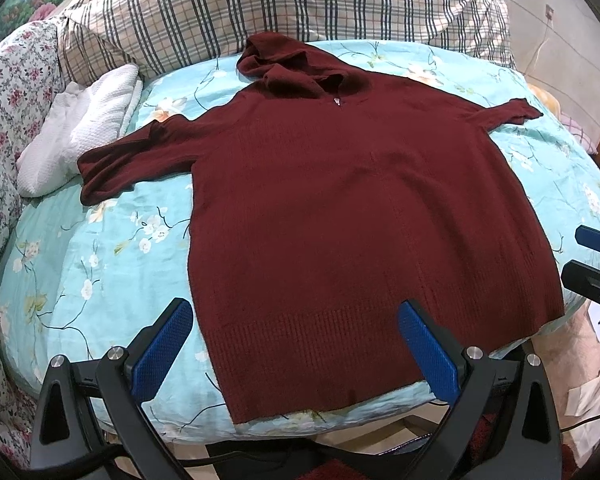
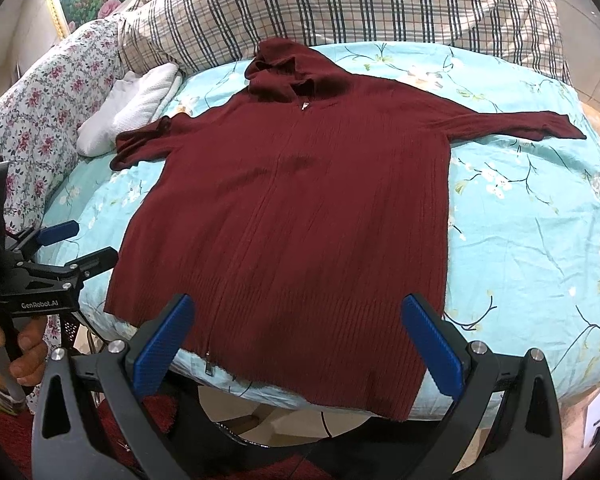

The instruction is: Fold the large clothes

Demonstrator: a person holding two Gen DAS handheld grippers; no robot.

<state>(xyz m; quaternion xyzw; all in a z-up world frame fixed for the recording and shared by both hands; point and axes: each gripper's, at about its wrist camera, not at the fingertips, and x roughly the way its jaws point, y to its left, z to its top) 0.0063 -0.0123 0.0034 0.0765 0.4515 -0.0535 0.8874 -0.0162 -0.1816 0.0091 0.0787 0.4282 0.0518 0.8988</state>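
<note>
Two views look over one maroon hooded sweater (image 1: 340,208) spread flat on a bed (image 1: 112,248) with a turquoise floral sheet. Only the right wrist view shows the zipper's lower pull (image 2: 209,365) at the hem and a person's fingers (image 2: 24,344) wrapped round the left hand-held gripper (image 2: 78,244) at 9 o'clock; the left wrist view shows the right hand-held gripper (image 1: 588,256) at 3 o'clock. Both hand-held grippers stand with fingers wide apart, holding nothing, hovering just above the hem. The sweater's long axis runs from 6 o'clock at the hem to 12 o'clock at the hood (image 2: 284,68), with sleeves stretched toward 9 and 3 o'clock. A white folded cloth (image 1: 80,132) lies touching the left sleeve's cuff area, and a plaid quilt (image 2: 340,4) is heaped beyond the hood at 12 o'clock.
</note>
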